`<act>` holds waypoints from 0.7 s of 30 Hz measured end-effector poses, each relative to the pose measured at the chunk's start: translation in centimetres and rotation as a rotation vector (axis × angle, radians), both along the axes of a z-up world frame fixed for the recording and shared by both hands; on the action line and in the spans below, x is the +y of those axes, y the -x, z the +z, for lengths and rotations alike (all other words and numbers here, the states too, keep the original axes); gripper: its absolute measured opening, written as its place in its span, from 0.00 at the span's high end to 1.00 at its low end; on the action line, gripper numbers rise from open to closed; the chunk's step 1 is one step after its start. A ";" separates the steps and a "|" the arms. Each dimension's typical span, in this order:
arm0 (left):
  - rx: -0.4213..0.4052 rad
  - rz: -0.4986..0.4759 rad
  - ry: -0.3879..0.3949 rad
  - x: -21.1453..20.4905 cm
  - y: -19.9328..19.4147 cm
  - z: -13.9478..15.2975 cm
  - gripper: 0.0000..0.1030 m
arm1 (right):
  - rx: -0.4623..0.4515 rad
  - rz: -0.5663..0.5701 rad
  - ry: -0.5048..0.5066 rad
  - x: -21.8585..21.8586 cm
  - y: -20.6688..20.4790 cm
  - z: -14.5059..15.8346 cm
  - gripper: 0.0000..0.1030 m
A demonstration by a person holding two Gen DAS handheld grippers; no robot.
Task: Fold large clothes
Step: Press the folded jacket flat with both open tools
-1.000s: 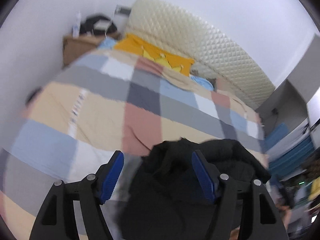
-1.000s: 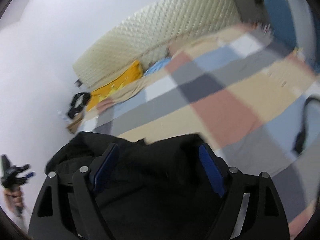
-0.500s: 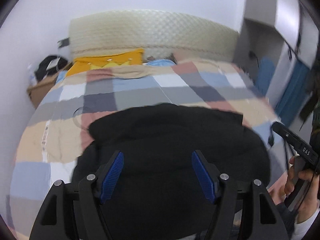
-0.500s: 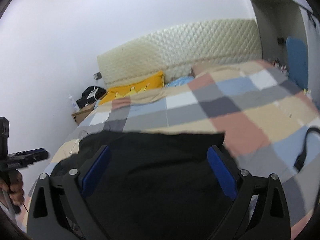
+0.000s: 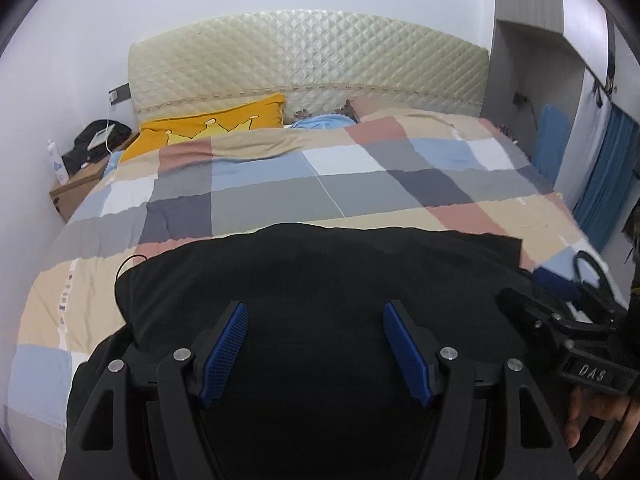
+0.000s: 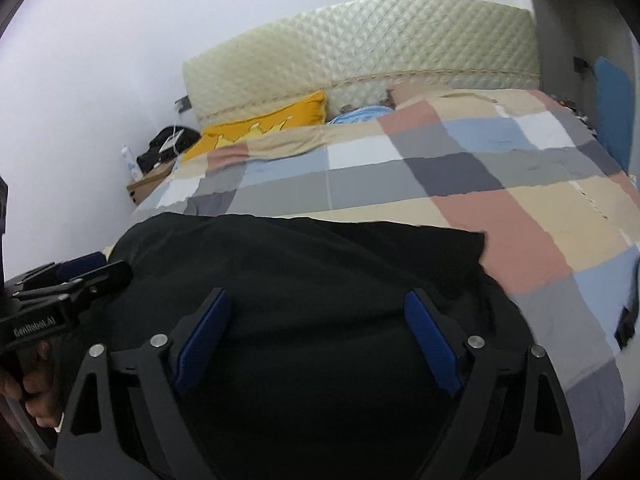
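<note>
Spreading: a black garment point(image 5: 320, 280) is seen laid flat over the near half of a checked bed point(image 5: 280, 196), probably so that it can be squared before a first fold is made.
Garment: its far hem is stretched from 9 to 3 o'clock across the quilt; a corner is pointed toward 2 o'clock, and a thin cord is looped at its 9 o'clock edge.
Left gripper point(image 5: 316, 340): held low over the cloth, jaws wide apart, nothing gripped between the blue pads point(image 5: 224, 340). It is judged to be poised over the near edge for a fresh hold.
Right gripper point(image 6: 318, 340): likewise held above the garment, jaws spread wide and empty, its pads point(image 6: 430, 344) clear of the fabric as far as can be told.
Spacing: each gripper is caught at the edge of the other's view, so both are kept side by side over the near part of the cloth.
Surroundings: a yellow pillow point(image 5: 208, 128) and a quilted headboard point(image 5: 308, 64) are seen at 12 o'clock, a nightstand point(image 5: 76, 188) with a bottle and dark items at 10 o'clock, blue curtains at 3 o'clock.
Obstacles: a dark strap point(image 6: 626, 324) is left on the quilt at 3 o'clock, just beside the garment; it could be snagged if a sleeve is swung that way.
</note>
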State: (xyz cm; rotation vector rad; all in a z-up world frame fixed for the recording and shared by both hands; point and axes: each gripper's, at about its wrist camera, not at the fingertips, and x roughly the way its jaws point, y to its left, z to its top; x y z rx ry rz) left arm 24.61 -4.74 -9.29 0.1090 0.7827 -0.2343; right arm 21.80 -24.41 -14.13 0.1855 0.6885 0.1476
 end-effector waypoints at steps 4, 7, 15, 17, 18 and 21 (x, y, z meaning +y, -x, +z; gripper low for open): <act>-0.017 0.029 -0.012 -0.5 -1.0 -0.5 0.32 | 0.014 0.010 0.081 1.7 -2.2 -0.4 0.13; -0.002 0.031 -0.013 -0.6 -2.1 -1.4 0.32 | 0.014 0.002 0.103 2.0 -3.5 -0.9 0.13; 0.028 0.048 0.002 -0.8 -6.6 -2.6 0.32 | 0.034 -0.026 0.074 1.2 -8.2 -2.6 0.13; 0.045 0.047 0.004 -0.9 -7.8 -3.2 0.32 | 0.047 -0.023 0.057 1.0 -9.4 -3.1 0.13; 0.049 0.047 0.013 -0.8 -8.3 -3.5 0.32 | 0.056 -0.019 0.046 0.8 -10.1 -3.5 0.13; 0.047 0.037 0.035 -0.8 -9.1 -4.3 0.31 | 0.093 -0.007 0.023 0.8 -11.3 -4.6 0.13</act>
